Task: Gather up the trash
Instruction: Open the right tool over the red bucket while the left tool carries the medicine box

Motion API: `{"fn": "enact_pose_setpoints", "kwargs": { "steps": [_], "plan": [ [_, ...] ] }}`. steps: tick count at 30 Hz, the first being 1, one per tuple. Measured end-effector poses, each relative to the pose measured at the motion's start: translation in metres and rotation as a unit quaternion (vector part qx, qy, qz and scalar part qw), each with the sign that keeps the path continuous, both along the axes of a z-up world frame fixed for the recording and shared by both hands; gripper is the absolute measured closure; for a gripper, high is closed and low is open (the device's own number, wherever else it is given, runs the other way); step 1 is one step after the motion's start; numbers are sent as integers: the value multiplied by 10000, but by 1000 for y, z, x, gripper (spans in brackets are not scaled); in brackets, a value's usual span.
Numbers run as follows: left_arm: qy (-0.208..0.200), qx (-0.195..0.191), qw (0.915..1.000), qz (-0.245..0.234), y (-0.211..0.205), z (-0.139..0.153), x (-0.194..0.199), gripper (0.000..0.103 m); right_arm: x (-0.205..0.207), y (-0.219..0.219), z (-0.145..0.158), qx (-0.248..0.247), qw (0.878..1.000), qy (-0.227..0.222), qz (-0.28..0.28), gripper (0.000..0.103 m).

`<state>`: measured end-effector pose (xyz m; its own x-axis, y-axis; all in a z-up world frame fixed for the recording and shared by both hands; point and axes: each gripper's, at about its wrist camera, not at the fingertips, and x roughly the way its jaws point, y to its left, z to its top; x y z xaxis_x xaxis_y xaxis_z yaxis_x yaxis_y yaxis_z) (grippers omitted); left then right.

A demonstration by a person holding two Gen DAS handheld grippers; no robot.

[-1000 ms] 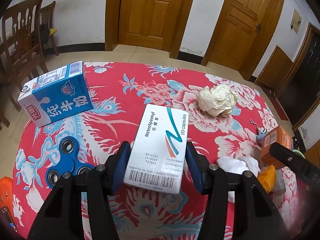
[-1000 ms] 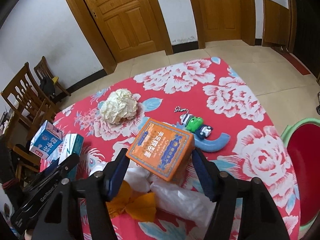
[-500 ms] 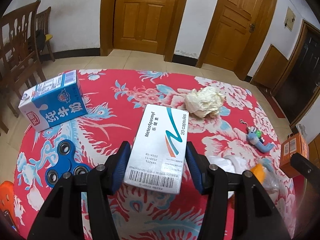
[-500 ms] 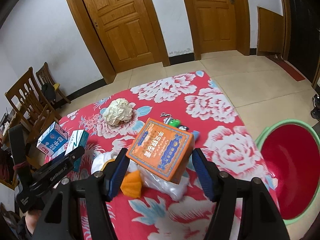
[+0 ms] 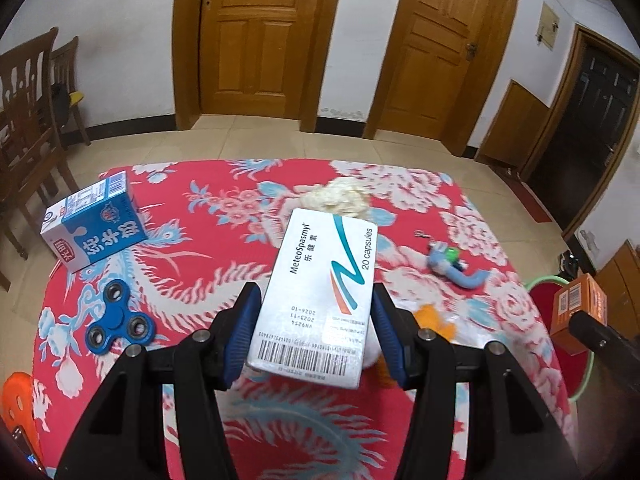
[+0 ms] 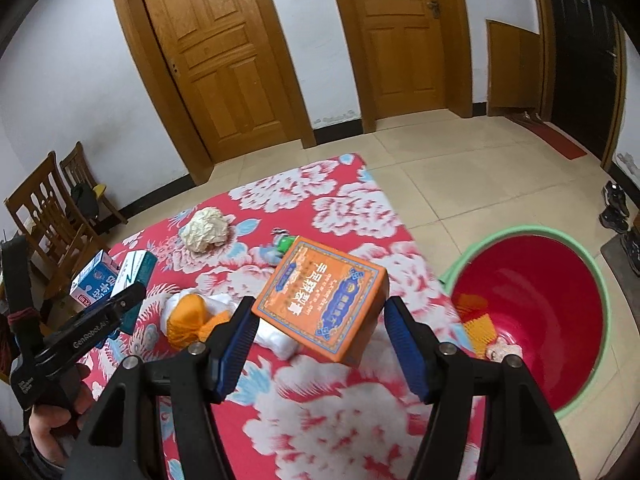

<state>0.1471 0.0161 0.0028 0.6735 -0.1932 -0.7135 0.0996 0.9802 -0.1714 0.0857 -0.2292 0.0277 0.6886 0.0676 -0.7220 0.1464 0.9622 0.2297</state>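
My left gripper (image 5: 316, 334) is shut on a white medicine box (image 5: 320, 296), lifted above the red floral table (image 5: 200, 240). My right gripper (image 6: 322, 344) is shut on an orange box (image 6: 324, 296), held over the table's right edge next to a red basin with a green rim (image 6: 536, 320) on the floor. The basin holds some scraps. On the table lie a crumpled paper ball (image 6: 206, 229), an orange and white wad of wrappers (image 6: 192, 316) and a blue milk carton (image 5: 94, 228). The orange box (image 5: 576, 312) also shows at the right of the left wrist view.
A blue fidget spinner (image 5: 118, 326) and a blue toy keychain (image 5: 456, 268) lie on the table. Wooden chairs (image 5: 28, 120) stand to the left, doors (image 5: 256, 36) behind. An orange object (image 5: 16, 404) sits at the table's near left corner. Shoes (image 6: 614, 208) lie beside the basin.
Both grippers rose and swung right with their boxes. The red basin came into the right wrist view, and the table looks farther below.
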Motion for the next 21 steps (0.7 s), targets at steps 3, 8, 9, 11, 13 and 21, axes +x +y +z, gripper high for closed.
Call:
{"fn": "enact_pose_setpoints", "kwargs": {
  "steps": [3,8,9,11,13,21],
  "plan": [
    [-28,-8,9999,-118,-11,6,-6,47,-10,-11,1,7,9999,-23,-125,36],
    [-18,-34,9993,-371,-34,12,-15,47,-28,-36,1,14,9993,-55,-375,36],
    [-20,-29,9991,-417,-39,13,-16,47,-31,-41,1,19,9991,-56,-426,36],
    [-33,1,9987,-504,-49,15,-19,47,-37,-50,0,35,9986,-51,-519,36],
    [-53,43,9981,-611,-61,18,-23,47,-44,-60,-1,55,9981,-52,-611,36],
    [-74,190,9948,-1002,-102,21,-34,47,-66,-96,-10,188,9952,-31,-955,36]
  ]
}}
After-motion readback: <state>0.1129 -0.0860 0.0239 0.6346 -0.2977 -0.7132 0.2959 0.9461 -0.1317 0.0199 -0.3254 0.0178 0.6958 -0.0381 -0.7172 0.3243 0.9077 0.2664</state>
